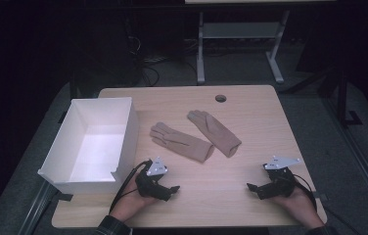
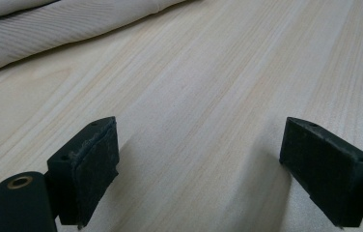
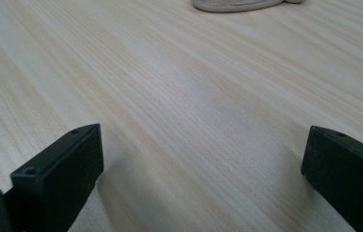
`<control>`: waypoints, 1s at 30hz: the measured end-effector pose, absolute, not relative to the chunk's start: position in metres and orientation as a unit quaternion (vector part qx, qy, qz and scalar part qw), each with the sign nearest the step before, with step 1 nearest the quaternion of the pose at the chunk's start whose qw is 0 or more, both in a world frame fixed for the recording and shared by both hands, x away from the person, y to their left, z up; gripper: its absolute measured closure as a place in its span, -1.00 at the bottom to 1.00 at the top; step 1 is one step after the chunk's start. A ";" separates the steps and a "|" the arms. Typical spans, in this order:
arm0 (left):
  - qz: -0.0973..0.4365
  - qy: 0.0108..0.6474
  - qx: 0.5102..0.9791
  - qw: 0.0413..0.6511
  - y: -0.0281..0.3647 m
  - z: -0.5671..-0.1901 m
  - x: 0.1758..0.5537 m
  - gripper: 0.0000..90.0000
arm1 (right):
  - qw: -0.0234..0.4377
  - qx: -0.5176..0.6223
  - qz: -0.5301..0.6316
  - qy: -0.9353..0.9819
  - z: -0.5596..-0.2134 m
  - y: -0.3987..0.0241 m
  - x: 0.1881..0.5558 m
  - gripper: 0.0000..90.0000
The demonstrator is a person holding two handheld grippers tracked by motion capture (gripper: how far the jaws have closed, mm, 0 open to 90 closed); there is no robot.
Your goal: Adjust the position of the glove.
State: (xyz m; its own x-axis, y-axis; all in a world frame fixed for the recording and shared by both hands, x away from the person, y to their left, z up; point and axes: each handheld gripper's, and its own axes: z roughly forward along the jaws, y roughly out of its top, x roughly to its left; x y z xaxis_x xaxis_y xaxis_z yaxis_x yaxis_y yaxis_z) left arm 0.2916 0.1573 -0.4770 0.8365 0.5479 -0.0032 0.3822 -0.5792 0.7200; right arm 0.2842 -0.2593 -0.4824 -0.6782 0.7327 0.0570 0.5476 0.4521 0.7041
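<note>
I see a light wooden table (image 1: 250, 122) from above, and on its left edge stands a white box (image 1: 94, 142), open at the top, with nothing inside that I can see. In the middle of the table lie two beige gloves, flat, fingers pointing to the far left. The left glove (image 1: 181, 142) and the right glove (image 1: 215, 132) are close together, and their cuff ends seem to touch or nearly touch; I cannot tell which. Near the front edge I hold the left gripper (image 1: 172, 189) in my left hand (image 1: 130, 203), just beside the front corner of the box, and it points to the right. The right gripper (image 1: 251, 187) is in my right hand (image 1: 300, 201) at the other side and points to the left, so the two face each other, well apart. In the left gripper view the jaws stand wide, with bare table between them, and a piece of glove (image 2: 49, 29) lies at the top left. In the right gripper view the jaws are also wide over bare wood, holding nothing, and a glove edge (image 3: 237, 5) shows far at the top.
</note>
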 end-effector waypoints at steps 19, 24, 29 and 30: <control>0.111 0.265 0.881 0.376 0.155 -0.477 0.292 -0.72 | 0.120 0.376 0.376 0.839 -0.459 -0.260 0.296 0.29; 0.111 0.265 0.881 0.376 0.155 -0.477 0.292 -0.72 | 0.111 0.367 0.386 0.839 -0.454 -0.257 0.310 0.90; 0.111 0.265 0.882 0.374 0.155 -0.477 0.292 -0.72 | 0.108 0.362 0.390 0.840 -0.450 -0.253 0.323 1.00; 0.110 0.265 0.882 0.374 0.155 -0.477 0.292 -0.72 | 0.109 0.359 0.390 0.841 -0.449 -0.252 0.326 1.00</control>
